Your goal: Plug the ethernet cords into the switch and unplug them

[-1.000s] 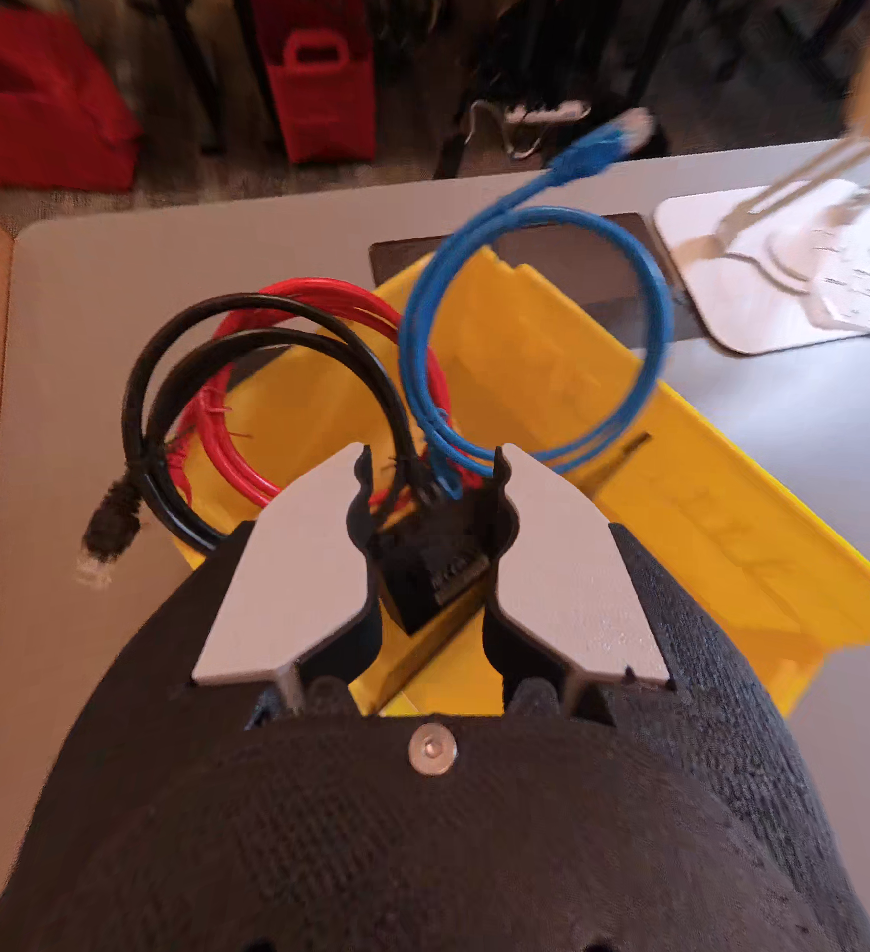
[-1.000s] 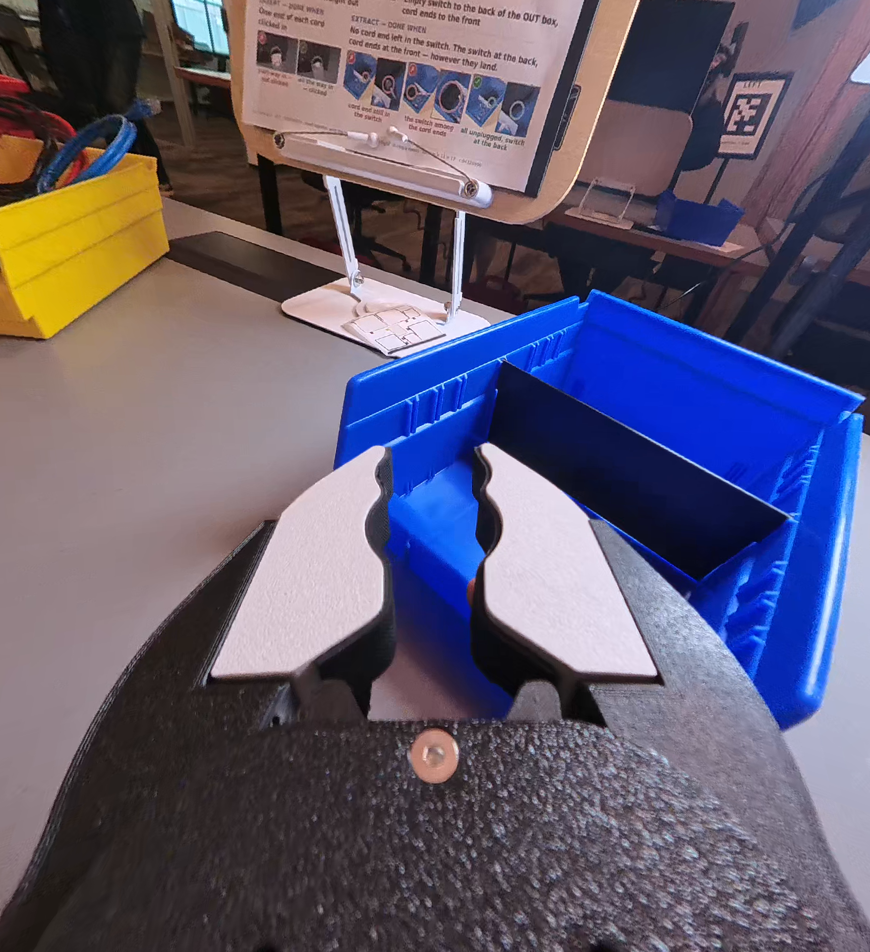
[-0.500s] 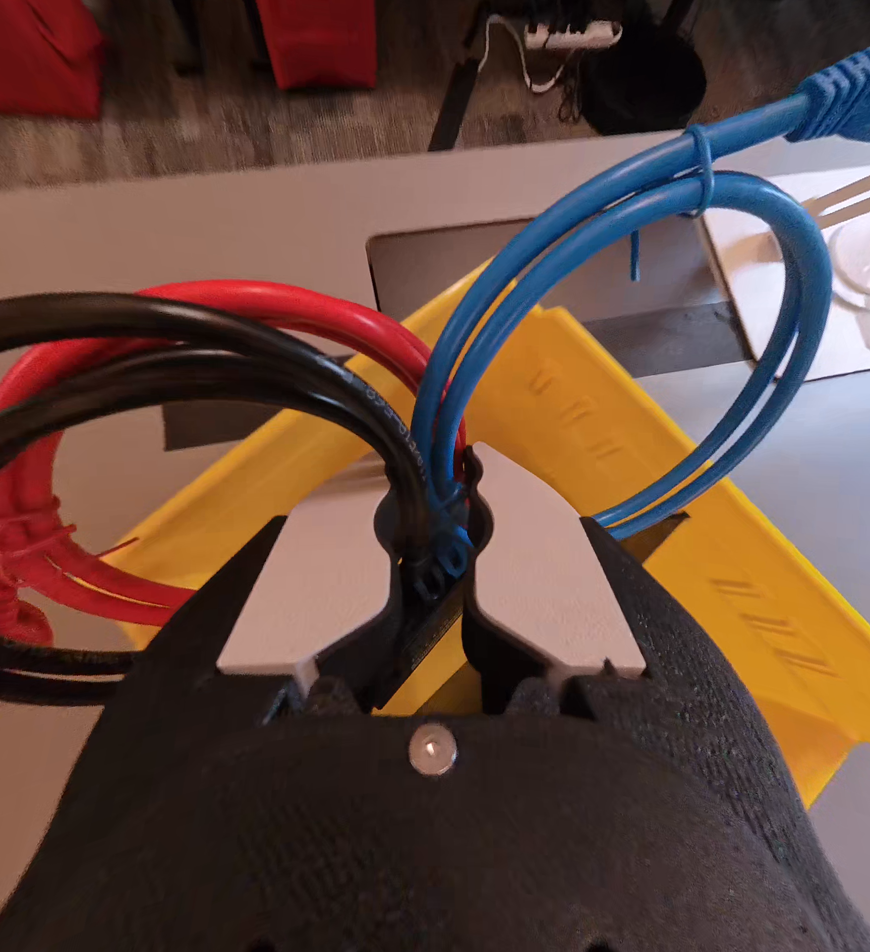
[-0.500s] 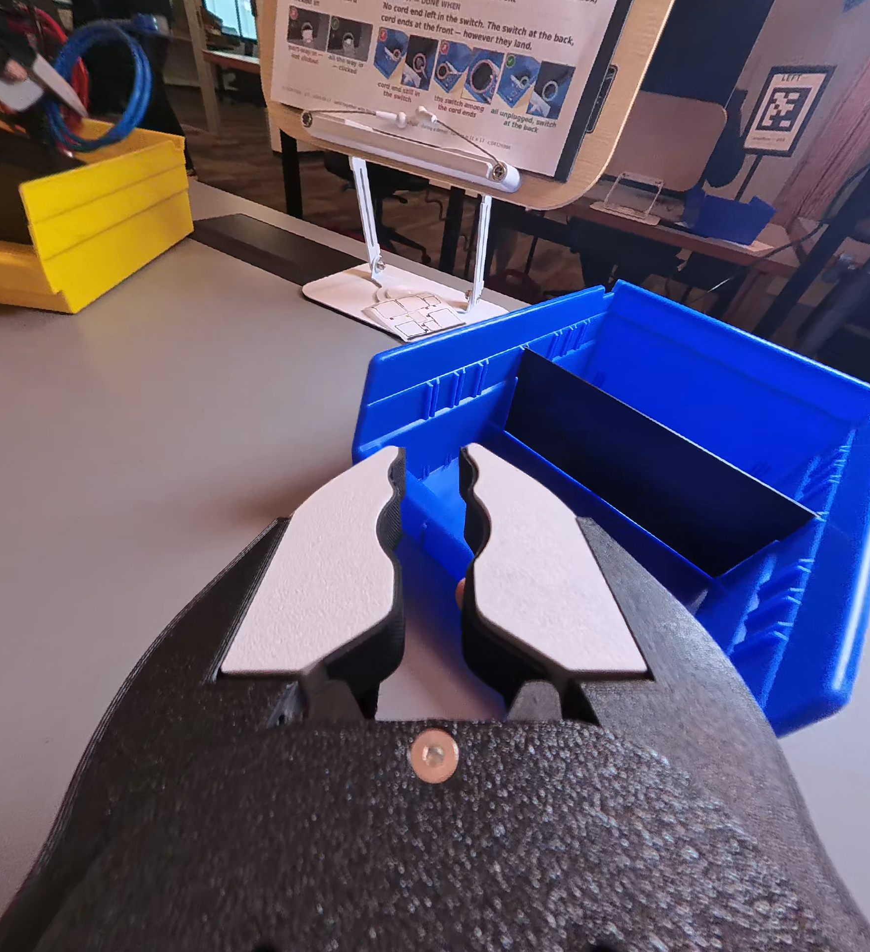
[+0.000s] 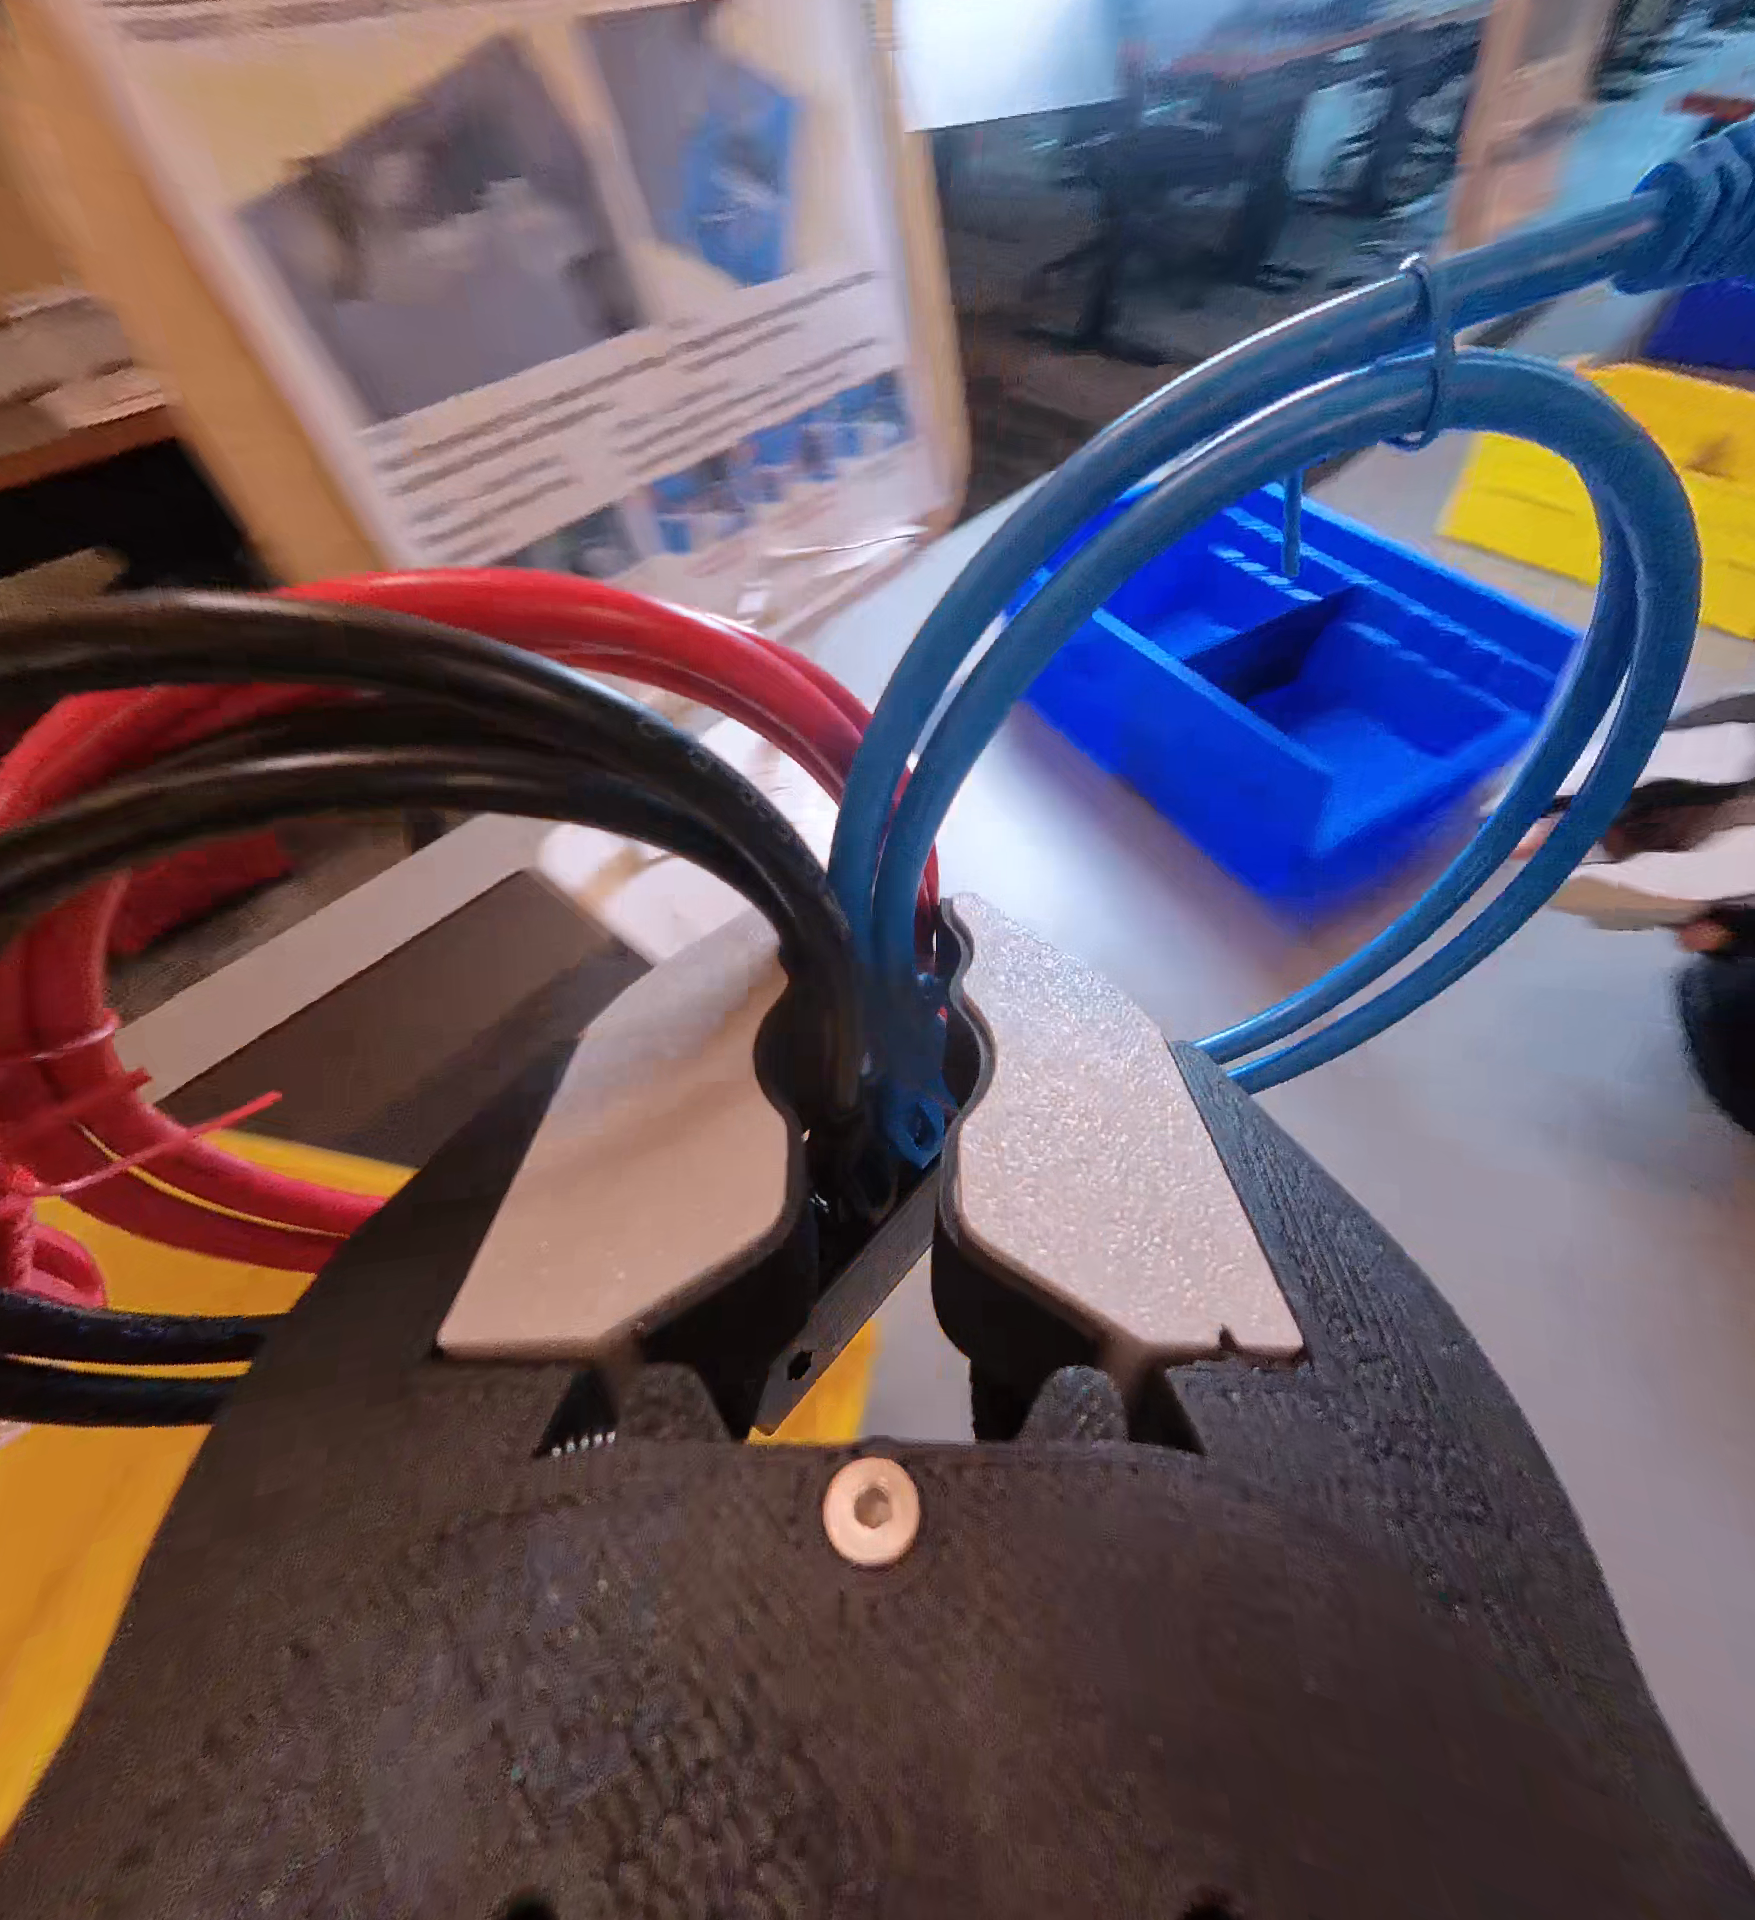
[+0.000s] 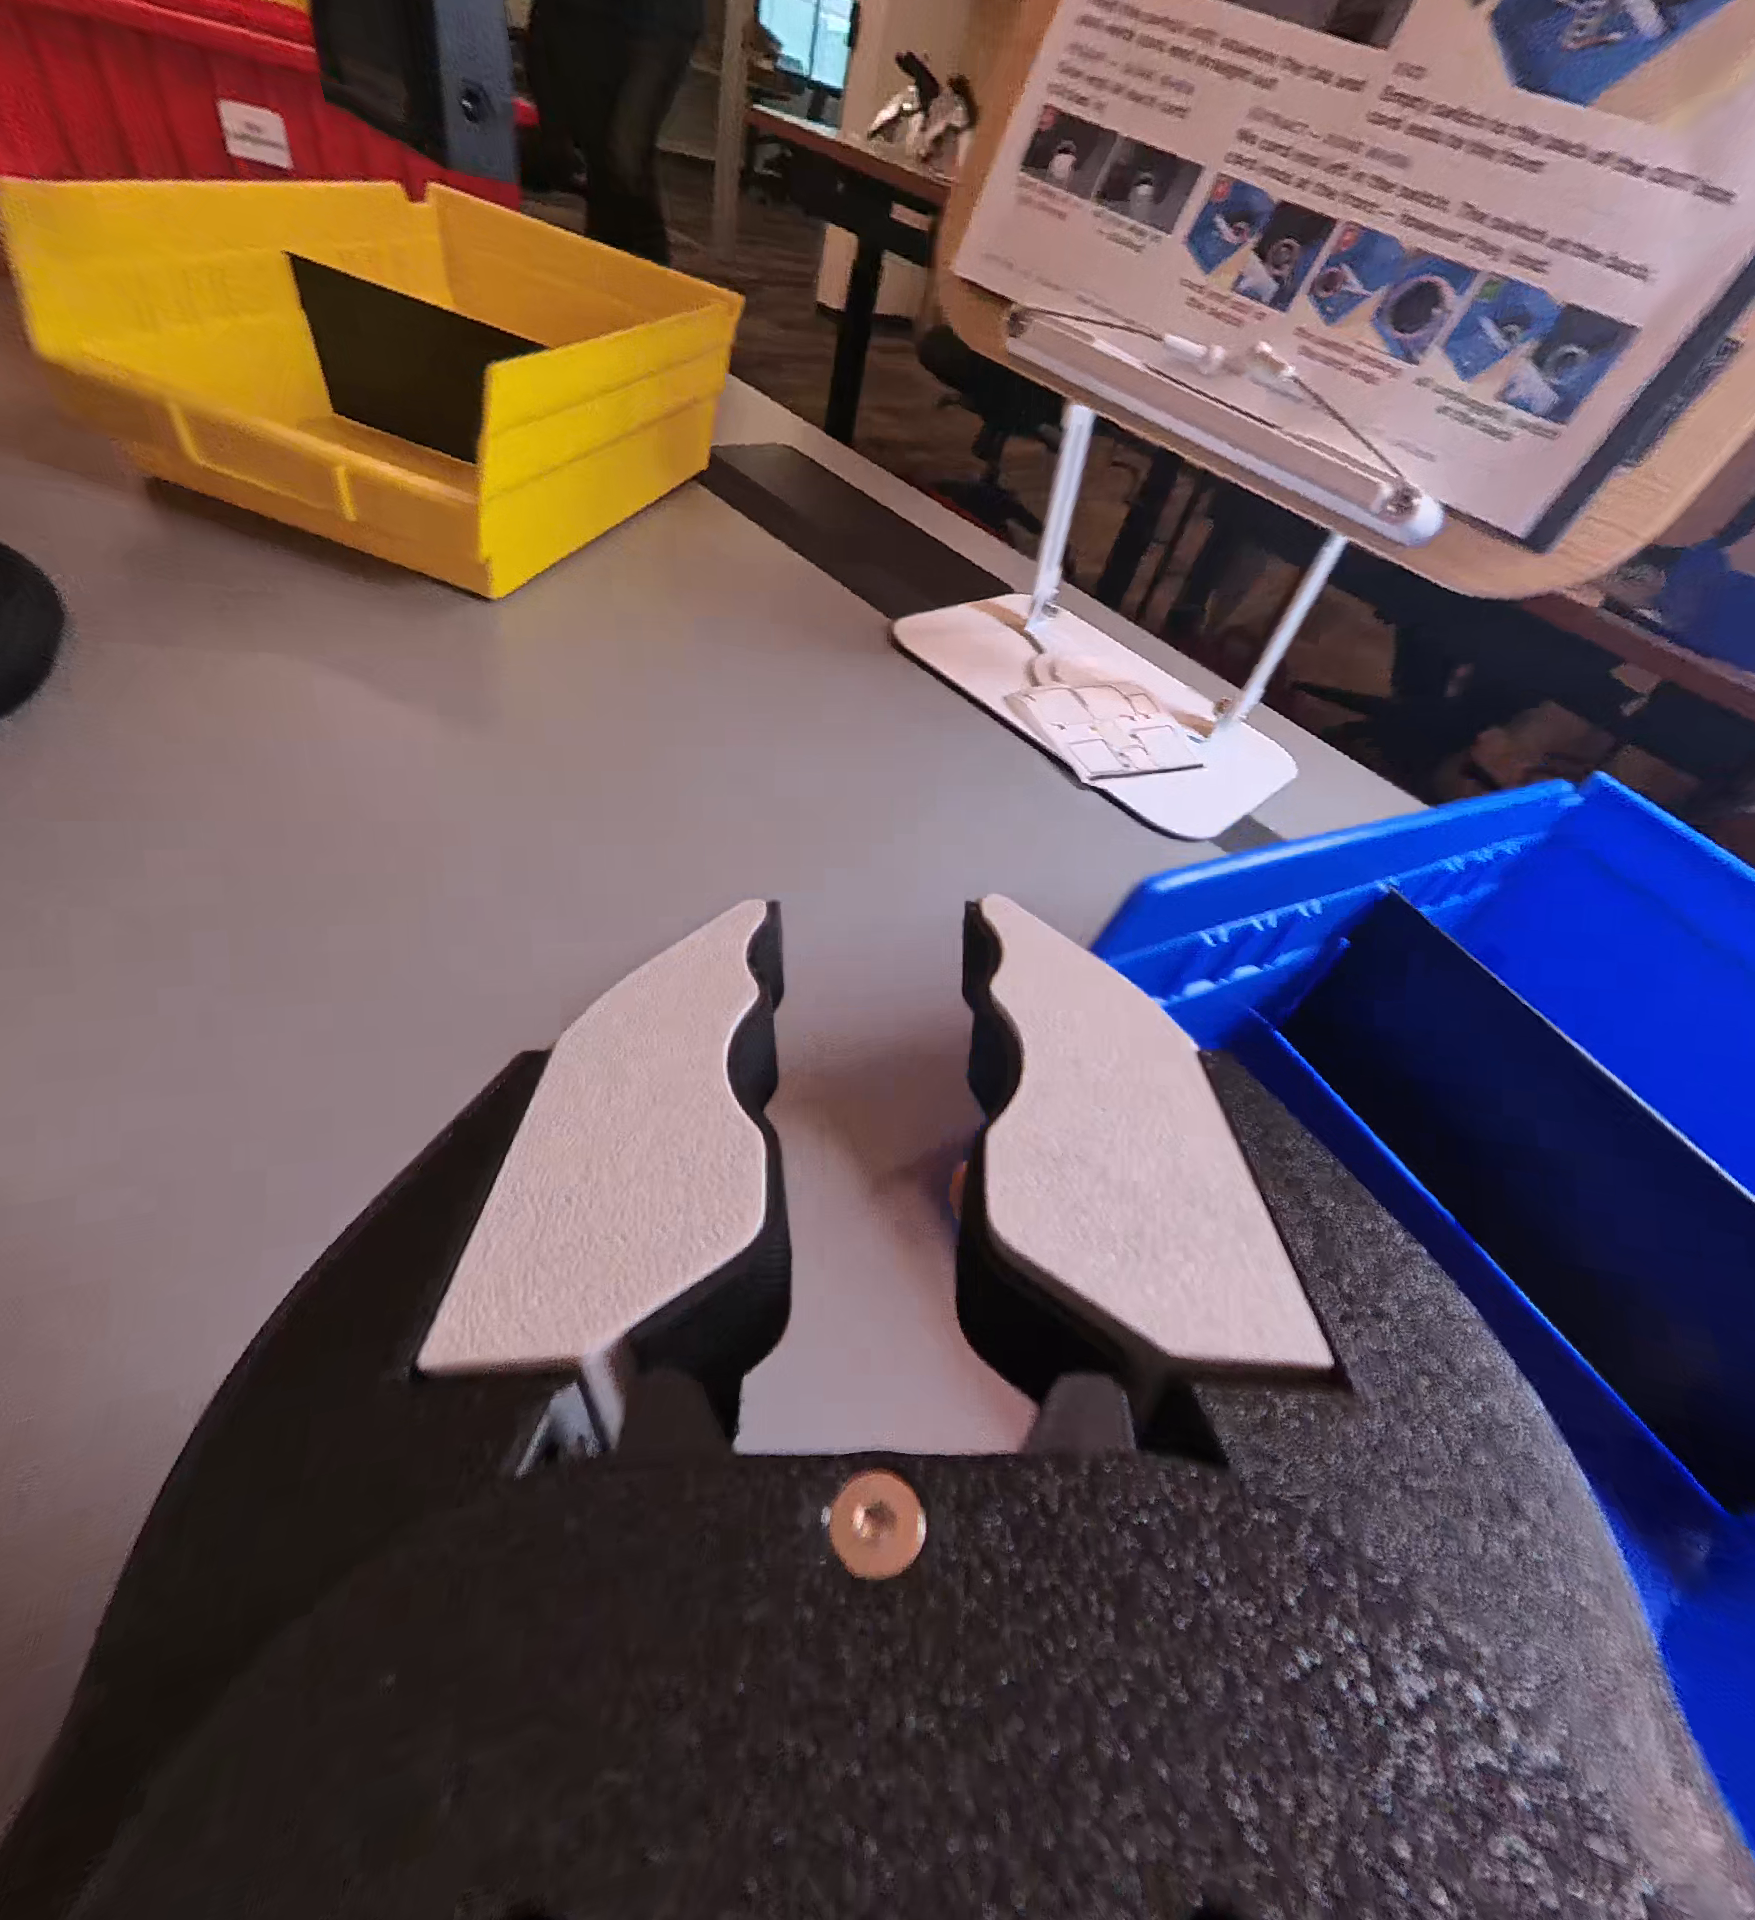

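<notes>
In the left wrist view my left gripper point(image 5: 868, 935) is shut on a small black switch point(image 5: 852, 1288), held in the air. Three coiled ethernet cords rise from the switch: a black one point(image 5: 437, 707), a red one point(image 5: 644, 623) and a blue one point(image 5: 1631, 727), whose free plug point(image 5: 1746, 197) points up to the right. In the right wrist view my right gripper point(image 6: 868, 935) is open and empty, low over the grey table point(image 6: 333, 883), just left of the blue bin point(image 6: 1475, 1039). It also shows at the right edge of the left wrist view point(image 5: 1704, 831).
A yellow bin point(image 6: 561, 416) with a black divider stands at the table's back left, and lies below my left gripper point(image 5: 73, 1507). A blue bin point(image 5: 1299, 727) with a dark divider is on the right. An instruction board on a white stand point(image 6: 1091, 717) is behind.
My left gripper has closed on the switch, lifted it with its cords out of the yellow bin and swung toward the blue bin. My right gripper has opened wider and shifted left.
</notes>
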The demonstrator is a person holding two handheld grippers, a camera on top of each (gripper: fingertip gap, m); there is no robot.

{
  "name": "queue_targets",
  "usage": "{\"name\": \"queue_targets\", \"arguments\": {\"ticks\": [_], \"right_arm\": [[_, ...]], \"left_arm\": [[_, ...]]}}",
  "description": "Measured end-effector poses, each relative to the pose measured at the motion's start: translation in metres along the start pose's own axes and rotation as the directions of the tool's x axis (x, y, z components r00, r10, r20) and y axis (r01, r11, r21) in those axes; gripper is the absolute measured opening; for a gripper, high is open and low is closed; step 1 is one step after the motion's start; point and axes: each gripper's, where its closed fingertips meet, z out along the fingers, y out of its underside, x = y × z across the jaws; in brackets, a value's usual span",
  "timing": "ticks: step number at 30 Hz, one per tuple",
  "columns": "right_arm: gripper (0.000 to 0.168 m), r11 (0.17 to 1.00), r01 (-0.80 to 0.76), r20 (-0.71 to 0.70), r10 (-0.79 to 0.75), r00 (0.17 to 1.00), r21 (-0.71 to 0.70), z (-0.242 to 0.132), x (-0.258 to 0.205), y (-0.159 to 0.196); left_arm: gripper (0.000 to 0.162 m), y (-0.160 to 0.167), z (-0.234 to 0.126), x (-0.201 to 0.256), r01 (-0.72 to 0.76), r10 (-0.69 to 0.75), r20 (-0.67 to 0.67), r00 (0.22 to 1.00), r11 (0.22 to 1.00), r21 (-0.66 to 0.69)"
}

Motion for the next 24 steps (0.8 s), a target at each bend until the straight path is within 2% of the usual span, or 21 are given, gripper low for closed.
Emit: {"name": "queue_targets", "arguments": {"ticks": [1, 7, 9, 11, 12, 17, 22, 24], "right_arm": [[0.038, 1.000, 0.006, 0.038, -0.006, 0.999, 0.001, 0.005, -0.012, -0.006], [0.069, 0.999, -0.022, 0.280, 0.031, 0.959, -0.034, 0.039, -0.084, -0.034], [0.064, 0.998, -0.052, 0.331, 0.062, 0.941, -0.040, 0.051, -0.101, -0.037], [0.042, 0.996, -0.053, 0.353, 0.076, 0.933, -0.076, 0.061, -0.111, -0.028], [0.033, 0.994, -0.055, 0.356, 0.084, 0.931, -0.092, 0.065, -0.113, -0.022], [0.028, 0.940, -0.279, 0.421, 0.337, 0.842, -0.195, 0.066, -0.115, -0.002], [0.027, 0.874, -0.420, 0.463, 0.486, 0.741, -0.244, 0.062, -0.114, -0.002], [0.027, 0.854, -0.464, 0.479, 0.517, 0.709, -0.234, 0.057, -0.109, -0.008]], "left_arm": [[0.023, 0.001, 0.007, 0.025, -0.009, 0.009, -0.051, 0.999, 1.000, 0.012], [0.022, 0.033, 0.060, 0.146, 0.014, -0.012, -0.313, 0.950, 1.000, 0.003], [0.022, 0.045, 0.076, 0.174, 0.040, -0.043, -0.377, 0.925, 0.999, -0.015], [0.023, 0.055, 0.088, 0.191, 0.056, -0.065, -0.415, 0.908, 0.998, -0.032], [0.023, 0.061, 0.093, 0.195, 0.052, -0.066, -0.422, 0.904, 0.998, -0.046], [0.027, 0.083, 0.108, 0.190, 0.093, -0.121, -0.415, 0.902, 0.992, -0.088], [0.056, 0.105, 0.108, 0.182, 0.108, -0.161, -0.435, 0.886, 0.984, -0.144], [0.058, 0.109, 0.102, 0.180, 0.124, -0.177, -0.453, 0.874, 0.982, -0.144]]}}
